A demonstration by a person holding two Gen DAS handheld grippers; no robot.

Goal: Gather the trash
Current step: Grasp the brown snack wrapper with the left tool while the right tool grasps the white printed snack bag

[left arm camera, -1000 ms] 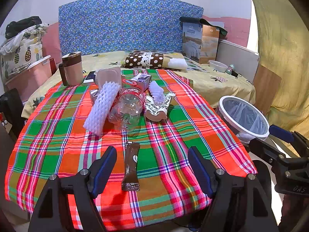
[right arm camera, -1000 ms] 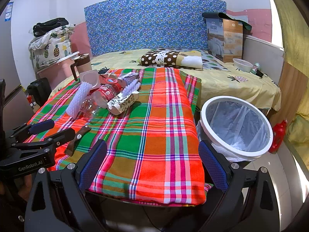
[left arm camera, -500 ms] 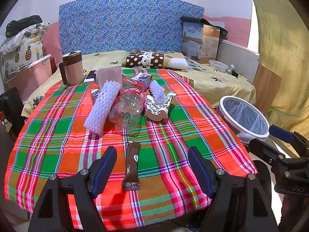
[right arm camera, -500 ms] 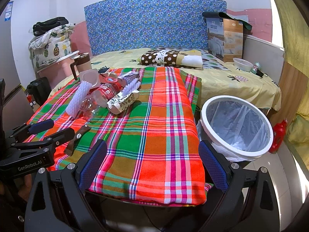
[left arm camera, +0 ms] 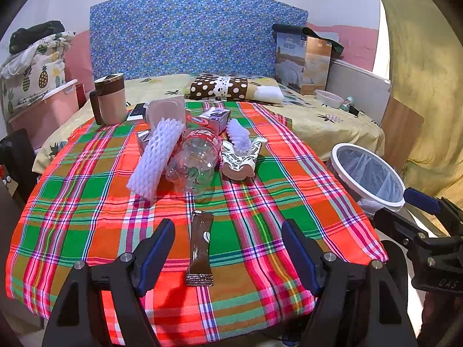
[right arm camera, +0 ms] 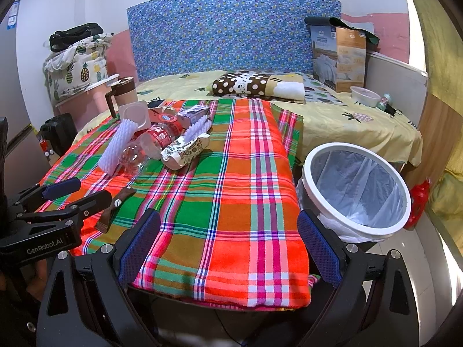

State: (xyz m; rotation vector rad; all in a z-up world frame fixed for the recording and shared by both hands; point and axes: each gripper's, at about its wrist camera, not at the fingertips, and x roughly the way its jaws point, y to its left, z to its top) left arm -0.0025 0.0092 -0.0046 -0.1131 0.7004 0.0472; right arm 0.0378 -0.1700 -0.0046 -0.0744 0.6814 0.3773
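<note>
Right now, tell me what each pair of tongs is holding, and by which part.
Nothing is held. The left tongs stand open over the brown snack wrapper, which lies flat on the plaid tablecloth. The right tongs are open and empty.

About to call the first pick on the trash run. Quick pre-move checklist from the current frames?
1. Left hand-held gripper open and empty: ok.
2. Brown snack wrapper lying flat on the plaid tablecloth, framed between the left fingers, apart from the pile: ok.
3. Right hand-held gripper open and empty: ok.
4. Trash bin beside the table, mouth open, liner in place: ok.
5. Remaining trash, clear plastic bottle and white foam net sleeve, clustered further back, not blocking the wrapper: ok.
6. Fingers low enough to close on the wrapper: cannot tell.
</note>
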